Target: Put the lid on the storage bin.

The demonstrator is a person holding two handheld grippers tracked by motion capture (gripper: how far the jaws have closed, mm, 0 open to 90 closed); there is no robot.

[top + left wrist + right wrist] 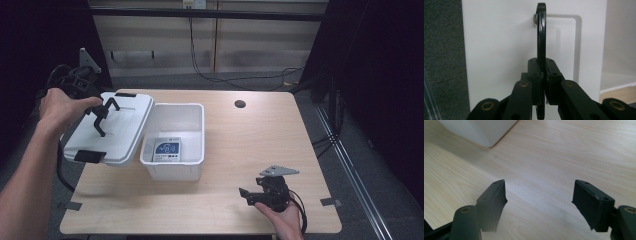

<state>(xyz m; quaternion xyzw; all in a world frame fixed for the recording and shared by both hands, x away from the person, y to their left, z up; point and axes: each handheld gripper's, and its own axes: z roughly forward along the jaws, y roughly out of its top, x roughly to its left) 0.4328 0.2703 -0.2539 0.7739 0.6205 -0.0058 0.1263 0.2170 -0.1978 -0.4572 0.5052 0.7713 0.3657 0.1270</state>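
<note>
A white plastic lid with a black carrying handle hangs tilted over the table's left edge, beside an open white box. My left gripper is shut on that handle. In the left gripper view the jaws pinch the thin black handle from both sides in front of the lid. A blue and white packet lies on the floor of the box. My right gripper rests near the table's front right, open with nothing between its jaws, pointing toward the box's corner.
The wooden table has a round cable hole at the back. Black latches sit on the lid's ends. Cables trail on the floor behind the table. Tape marks sit by the front corners.
</note>
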